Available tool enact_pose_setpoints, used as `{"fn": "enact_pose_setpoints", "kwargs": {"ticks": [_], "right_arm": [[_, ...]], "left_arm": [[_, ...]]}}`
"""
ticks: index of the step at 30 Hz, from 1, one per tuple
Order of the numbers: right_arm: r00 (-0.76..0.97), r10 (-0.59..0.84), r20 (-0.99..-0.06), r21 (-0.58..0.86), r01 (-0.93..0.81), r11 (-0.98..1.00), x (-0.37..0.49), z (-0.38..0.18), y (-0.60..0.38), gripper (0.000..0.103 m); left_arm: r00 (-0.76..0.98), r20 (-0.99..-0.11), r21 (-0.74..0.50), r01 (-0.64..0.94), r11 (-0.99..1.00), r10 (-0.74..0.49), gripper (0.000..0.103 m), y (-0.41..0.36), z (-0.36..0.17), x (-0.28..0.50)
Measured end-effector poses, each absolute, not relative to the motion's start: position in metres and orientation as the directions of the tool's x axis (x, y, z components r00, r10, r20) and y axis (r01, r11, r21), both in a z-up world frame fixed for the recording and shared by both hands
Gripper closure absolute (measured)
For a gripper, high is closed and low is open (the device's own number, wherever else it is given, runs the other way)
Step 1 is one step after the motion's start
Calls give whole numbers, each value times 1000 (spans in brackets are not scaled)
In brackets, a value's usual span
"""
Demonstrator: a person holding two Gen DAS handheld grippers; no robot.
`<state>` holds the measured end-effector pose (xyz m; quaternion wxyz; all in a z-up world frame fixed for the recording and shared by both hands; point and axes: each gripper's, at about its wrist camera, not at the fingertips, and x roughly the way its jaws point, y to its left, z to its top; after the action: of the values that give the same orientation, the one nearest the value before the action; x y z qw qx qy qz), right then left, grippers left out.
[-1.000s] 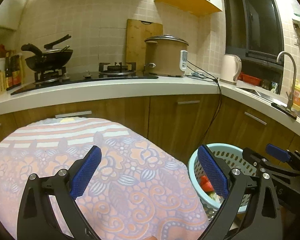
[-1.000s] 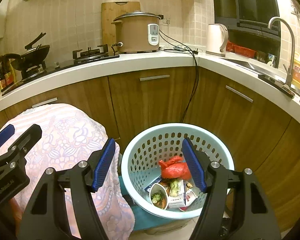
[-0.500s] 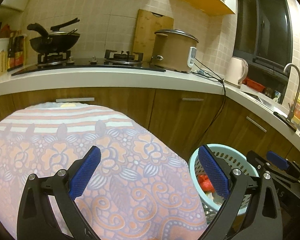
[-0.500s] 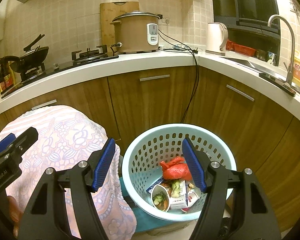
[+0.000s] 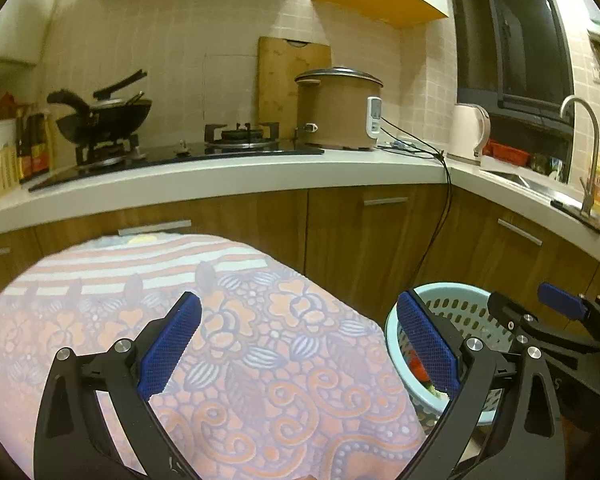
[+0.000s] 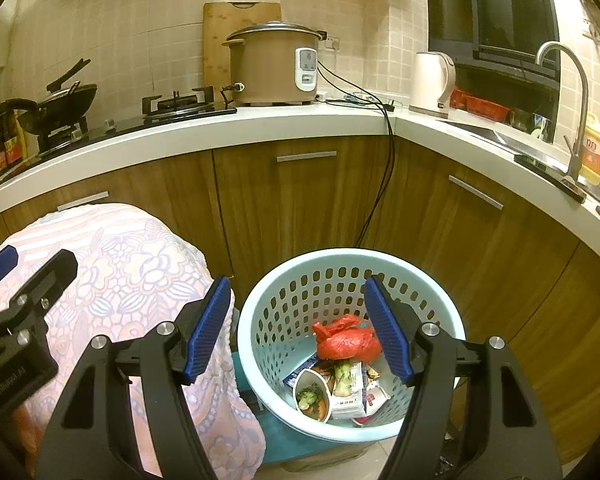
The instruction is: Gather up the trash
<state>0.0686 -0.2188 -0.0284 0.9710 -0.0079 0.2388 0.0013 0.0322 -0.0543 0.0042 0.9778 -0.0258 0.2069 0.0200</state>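
While my right gripper (image 6: 296, 328), jaws wide, exposes trash (image 6: 342, 364) inside the basket (image 6: 284, 300), my left gripper (image 5: 298, 340), equally wide, faces floral cloth (image 5: 260, 360) below the counter (image 5: 220, 176).

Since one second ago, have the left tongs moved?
Yes. In the left wrist view the left tongs face further left: the rice cooker and the blue basket sit further right in the picture than before.
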Motion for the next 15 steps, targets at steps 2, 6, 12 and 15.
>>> {"fn": "enact_pose_setpoints", "kwargs": {"ticks": [2, 6, 12, 15], "right_arm": [[886, -1, -464, -15, -7, 1000, 69, -29, -218, 38], [884, 1, -467, -13, -8, 1000, 69, -29, -218, 38], [878, 20, -479, 15, -14, 1000, 70, -31, -221, 38], [879, 20, -477, 17, -13, 1000, 70, -30, -222, 38]], "left_arm": [[911, -412, -60, -51, 997, 22, 8, -51, 4, 33], [904, -427, -85, -48, 995, 7, 8, -47, 2, 36], [900, -436, -111, -56, 992, 2, 8, -41, 1, 37], [901, -433, -98, -56, 994, 8, 8, -44, 2, 36]]}}
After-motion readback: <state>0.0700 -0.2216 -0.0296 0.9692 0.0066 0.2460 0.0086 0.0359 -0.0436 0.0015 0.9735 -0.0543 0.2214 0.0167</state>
